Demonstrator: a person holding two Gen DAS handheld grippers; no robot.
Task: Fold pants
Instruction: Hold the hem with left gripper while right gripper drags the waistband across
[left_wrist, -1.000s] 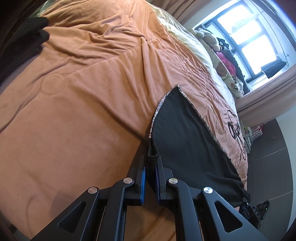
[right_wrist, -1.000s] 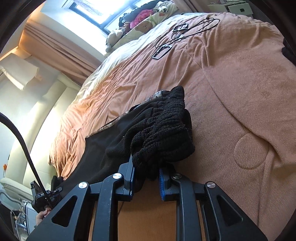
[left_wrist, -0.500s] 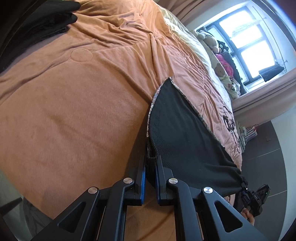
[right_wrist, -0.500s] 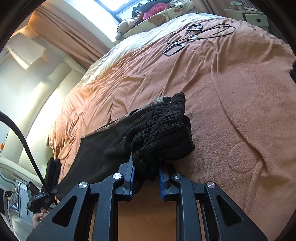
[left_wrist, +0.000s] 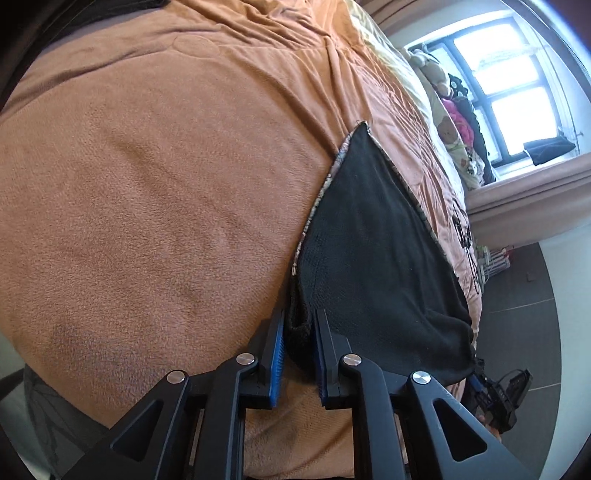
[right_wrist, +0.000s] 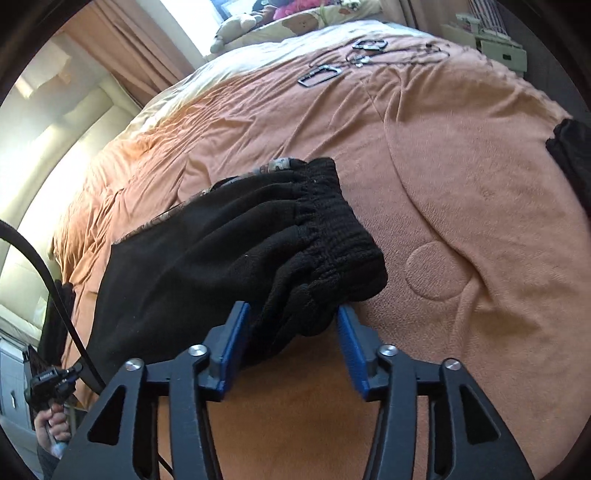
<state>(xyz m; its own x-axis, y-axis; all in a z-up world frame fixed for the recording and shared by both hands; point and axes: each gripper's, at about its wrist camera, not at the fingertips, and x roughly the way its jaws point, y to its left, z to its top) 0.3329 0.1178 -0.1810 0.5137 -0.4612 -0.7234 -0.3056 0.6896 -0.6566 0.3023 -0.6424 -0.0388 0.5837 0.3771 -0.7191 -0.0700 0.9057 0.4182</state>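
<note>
Black fleece pants (left_wrist: 369, 251) with a patterned lining edge lie flat on the orange blanket (left_wrist: 166, 184). In the left wrist view my left gripper (left_wrist: 298, 343) has opened a little; the leg-end corner of the pants sits loosely between its blue pads. In the right wrist view the gathered elastic waistband (right_wrist: 332, 236) rests on the blanket (right_wrist: 461, 206). My right gripper (right_wrist: 293, 332) is open, its pads spread on either side of the waistband end.
Black cables and carabiners (right_wrist: 321, 75) lie on the far side of the bed. Stuffed toys and pillows (left_wrist: 450, 122) line the window side. Another dark garment (right_wrist: 572, 155) lies at the right edge. The bed's near edge runs under both grippers.
Both grippers lowered the pants onto the blanket. The right gripper opened wide and let go of the waistband. The left gripper's pads parted slightly around the leg end.
</note>
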